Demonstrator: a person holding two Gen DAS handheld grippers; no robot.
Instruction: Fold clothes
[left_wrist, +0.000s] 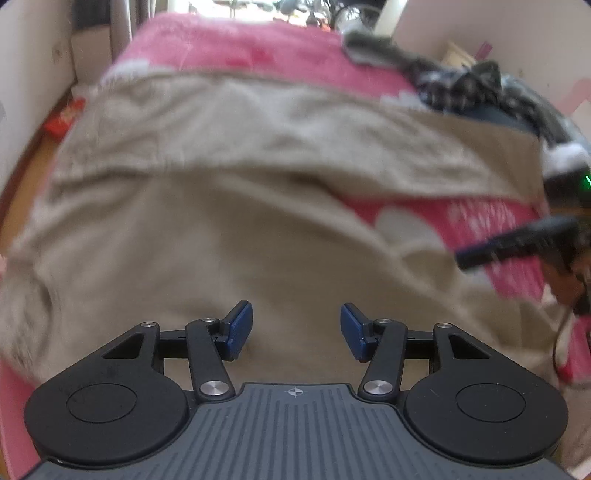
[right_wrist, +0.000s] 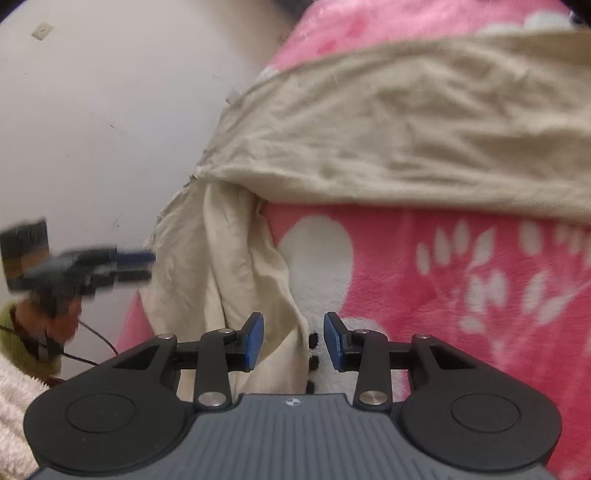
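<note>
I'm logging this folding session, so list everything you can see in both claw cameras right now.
beige garment: one, beige, spread over the blanket, partly folded, one end hanging at the bed's edge.
blanket: one, pink with white prints, covering the bed.
dark clothes pile: one heap, grey, black and white, far right corner of the bed.
red packet: one, red, on the floor left of the bed.
wall: white, beside the bed.
left claw: one, black with blue pads, open above the beige garment, holding nothing.
right claw: one, black with blue pads, open at the garment's hanging end, holding nothing.
</note>
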